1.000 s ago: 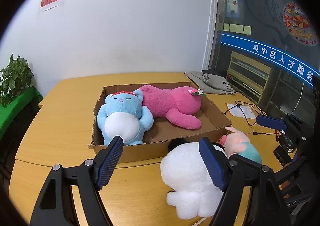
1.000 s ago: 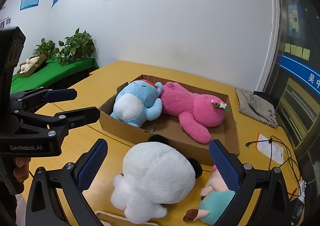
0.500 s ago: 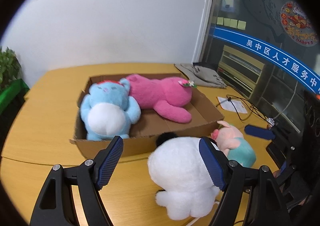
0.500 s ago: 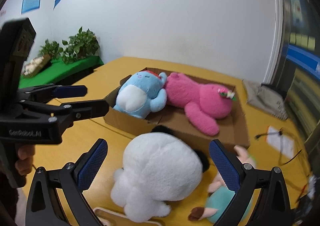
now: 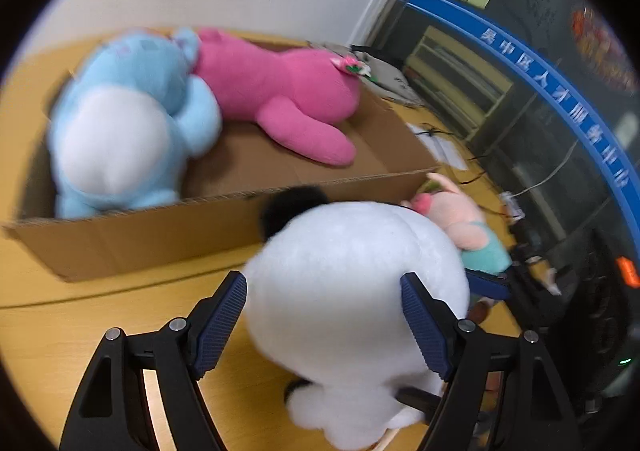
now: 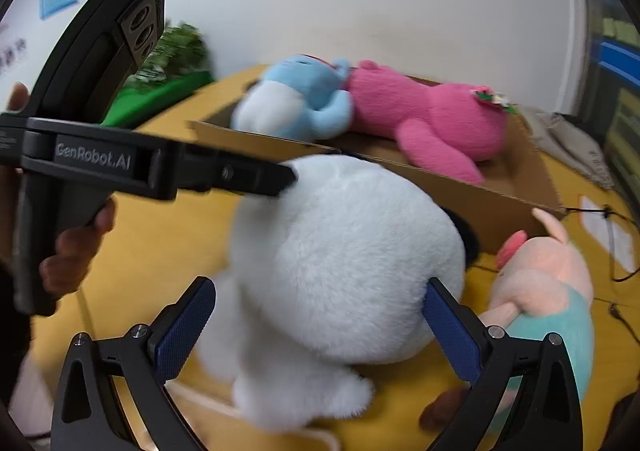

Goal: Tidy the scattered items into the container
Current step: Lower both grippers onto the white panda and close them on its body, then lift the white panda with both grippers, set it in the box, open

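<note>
A large white plush [image 5: 352,291] with black ears lies on the yellow table in front of an open cardboard box [image 5: 168,227]. The box holds a blue plush [image 5: 120,123] and a pink plush [image 5: 280,91]. My left gripper [image 5: 324,315] is open with the white plush between its fingers. My right gripper [image 6: 320,323] is open and also straddles the white plush [image 6: 340,259]. A small pink and teal plush [image 6: 548,291] lies just right of it, also in the left wrist view [image 5: 468,227]. The box [image 6: 516,187] stands behind.
The left gripper's body [image 6: 132,167] reaches in from the left of the right wrist view and touches the white plush. Cables and papers [image 6: 608,235] lie at the table's right. Grey cloth [image 6: 568,143] lies behind the box. A green plant [image 6: 172,51] stands far left.
Both grippers have moved forward and down, so the white plush now sits between each pair of fingers. The views are blurred by motion.
</note>
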{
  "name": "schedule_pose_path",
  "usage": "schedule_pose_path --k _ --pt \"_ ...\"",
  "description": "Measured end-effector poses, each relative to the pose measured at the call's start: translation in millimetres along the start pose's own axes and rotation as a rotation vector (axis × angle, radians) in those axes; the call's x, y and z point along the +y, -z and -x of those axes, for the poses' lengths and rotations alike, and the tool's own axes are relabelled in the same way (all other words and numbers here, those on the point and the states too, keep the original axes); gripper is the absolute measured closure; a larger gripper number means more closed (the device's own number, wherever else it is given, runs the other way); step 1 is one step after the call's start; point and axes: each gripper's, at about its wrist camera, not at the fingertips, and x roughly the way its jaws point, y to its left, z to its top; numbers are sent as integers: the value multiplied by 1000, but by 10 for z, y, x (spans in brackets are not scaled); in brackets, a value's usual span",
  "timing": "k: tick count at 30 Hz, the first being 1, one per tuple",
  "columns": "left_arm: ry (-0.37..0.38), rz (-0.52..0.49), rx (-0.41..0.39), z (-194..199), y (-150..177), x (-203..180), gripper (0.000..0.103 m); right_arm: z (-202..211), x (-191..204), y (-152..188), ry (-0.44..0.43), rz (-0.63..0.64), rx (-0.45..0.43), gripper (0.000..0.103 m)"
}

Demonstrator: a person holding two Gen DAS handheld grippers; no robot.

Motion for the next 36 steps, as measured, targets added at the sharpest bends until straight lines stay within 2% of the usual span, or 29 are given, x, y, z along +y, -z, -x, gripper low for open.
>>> schedule_pose_path --k 2,5,7,9,12,16,20,25,32,36 --pt "34 10 2 -45 -21 22 25 -77 -71 -13 26 -33 3 0" --pt "59 15 25 -114 -36 29 25 -147 -210 -20 1 -105 20 0" --pt "64 6 37 -134 -30 17 27 -181 -221 -12 -11 -109 34 0" --pt "73 2 43 -126 -25 1 36 -219 -176 4 -18 -101 41 0" --pt "86 9 39 -101 1 11 47 -218 -142 15 -21 -104 29 9" --pt "63 -65 -15 106 15 -193 52 -57 -156 -19 -42 -125 -5 25" --pt "61 -142 -117 474 -147 -452 52 266 -103 -188 -24 -112 -100 26" --pt "66 -213 -256 936 -645 -652 52 696 -176 -762 -25 -67 -244 27" --pt "51 -226 -380 1264 -1377 -657 52 801 -256 -1654 19 56 -339 27" --pt "34 -212 -396 1202 -1639 -541 52 677 -344 -1970 9 70 -346 27"
